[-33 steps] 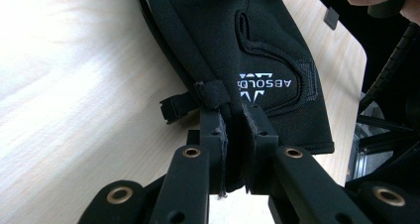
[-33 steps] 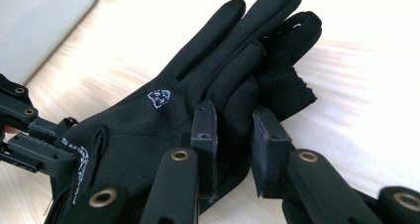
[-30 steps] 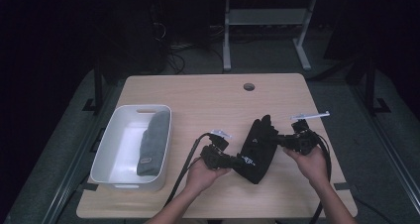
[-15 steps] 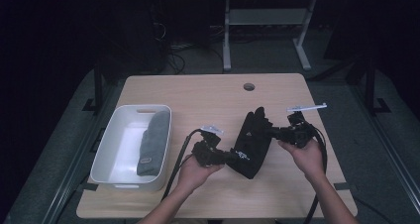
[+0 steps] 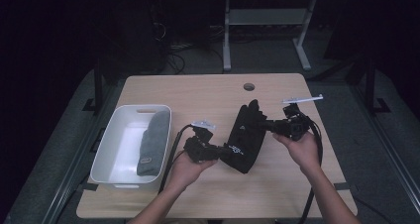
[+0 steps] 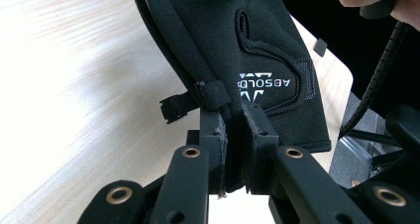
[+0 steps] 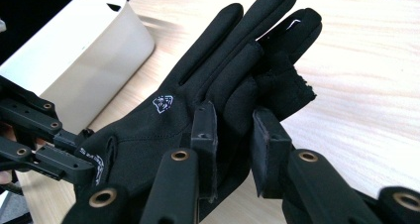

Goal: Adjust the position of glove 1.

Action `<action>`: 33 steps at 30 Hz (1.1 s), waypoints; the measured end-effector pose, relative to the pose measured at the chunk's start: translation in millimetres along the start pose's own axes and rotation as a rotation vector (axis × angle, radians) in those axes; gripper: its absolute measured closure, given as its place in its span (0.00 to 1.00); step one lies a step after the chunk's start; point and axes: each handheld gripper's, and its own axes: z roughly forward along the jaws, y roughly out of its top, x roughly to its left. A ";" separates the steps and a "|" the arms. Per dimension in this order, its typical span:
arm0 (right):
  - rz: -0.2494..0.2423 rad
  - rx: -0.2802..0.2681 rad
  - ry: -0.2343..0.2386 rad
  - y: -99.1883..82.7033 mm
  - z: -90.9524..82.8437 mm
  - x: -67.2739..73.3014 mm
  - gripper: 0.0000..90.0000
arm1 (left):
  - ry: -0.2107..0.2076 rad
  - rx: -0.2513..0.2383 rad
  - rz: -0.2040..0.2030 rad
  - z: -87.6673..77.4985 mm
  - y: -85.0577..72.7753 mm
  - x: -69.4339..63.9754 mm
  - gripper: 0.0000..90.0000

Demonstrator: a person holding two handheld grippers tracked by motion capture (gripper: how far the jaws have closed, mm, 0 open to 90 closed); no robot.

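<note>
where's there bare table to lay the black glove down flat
Bare wood spans the far half of the table, from the white bin across to the cable hole, and the near right corner. It is crowded mid-table, where the left gripper and right gripper hold the black glove.

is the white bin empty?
No: in the high view a grey folded cloth lies inside the white bin, along its right side.

Lab or recording studio, dim. Pale wood surface [image 5: 208, 92] with round cable port [image 5: 249, 86]; dark carpeted floor [image 5: 356, 110]; loose cables [image 5: 171, 60] trailing behind; white-legged second desk frame [image 5: 267, 23] at rear; blacked-out surroundings; white bin [image 5: 111, 149] at left.
</note>
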 end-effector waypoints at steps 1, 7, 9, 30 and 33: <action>0.006 -0.002 0.003 0.6 0.1 0.8 0.83 | 0.006 0.001 0.001 -1.2 0.2 -0.2 0.90; 0.012 -0.016 0.032 4.5 2.6 3.1 0.83 | 0.019 -0.001 0.006 -8.1 0.7 2.3 0.90; 0.015 -0.020 0.039 6.9 2.9 4.5 0.83 | 0.021 -0.006 0.001 -10.0 1.1 2.1 0.90; 0.016 -0.060 0.115 31.9 2.6 22.5 0.83 | 0.035 -0.053 0.000 -40.7 6.7 5.0 0.90; 0.015 -0.058 0.120 36.0 4.2 26.6 0.83 | 0.037 -0.057 0.003 -46.3 7.0 6.4 0.90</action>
